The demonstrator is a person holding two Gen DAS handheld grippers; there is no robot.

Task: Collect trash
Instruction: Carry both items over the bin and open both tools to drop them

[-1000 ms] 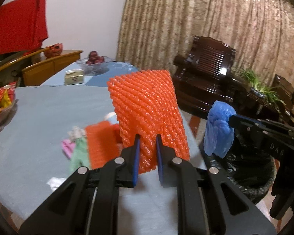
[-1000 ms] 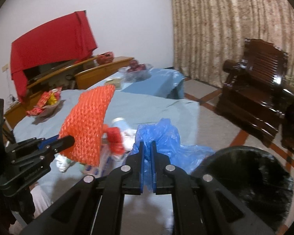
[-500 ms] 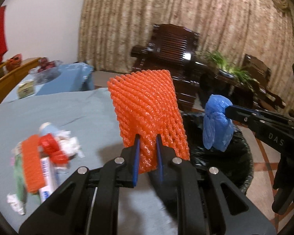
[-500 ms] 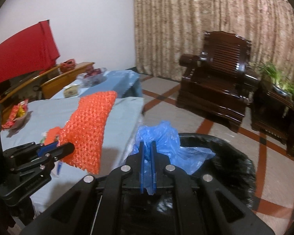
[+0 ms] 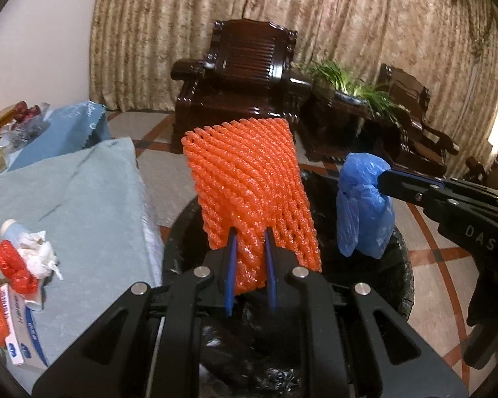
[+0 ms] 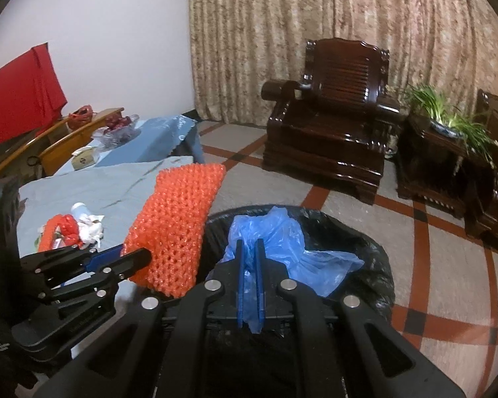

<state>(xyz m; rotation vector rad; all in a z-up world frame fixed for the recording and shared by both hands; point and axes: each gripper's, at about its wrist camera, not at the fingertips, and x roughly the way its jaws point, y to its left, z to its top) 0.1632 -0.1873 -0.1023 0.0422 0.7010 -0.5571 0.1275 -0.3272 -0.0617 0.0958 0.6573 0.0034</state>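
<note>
Left gripper (image 5: 250, 258) pinches orange foam net (image 5: 249, 192), right gripper (image 6: 249, 265) blue bag (image 6: 275, 242), above bin (image 6: 365, 242)

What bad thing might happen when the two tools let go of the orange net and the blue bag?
The orange foam net in the left tool hangs near the rim of the black-lined trash bin, beside the table, so it might catch there or fall outside. The light blue plastic bag in the right tool may cling to the tool or drift.
</note>
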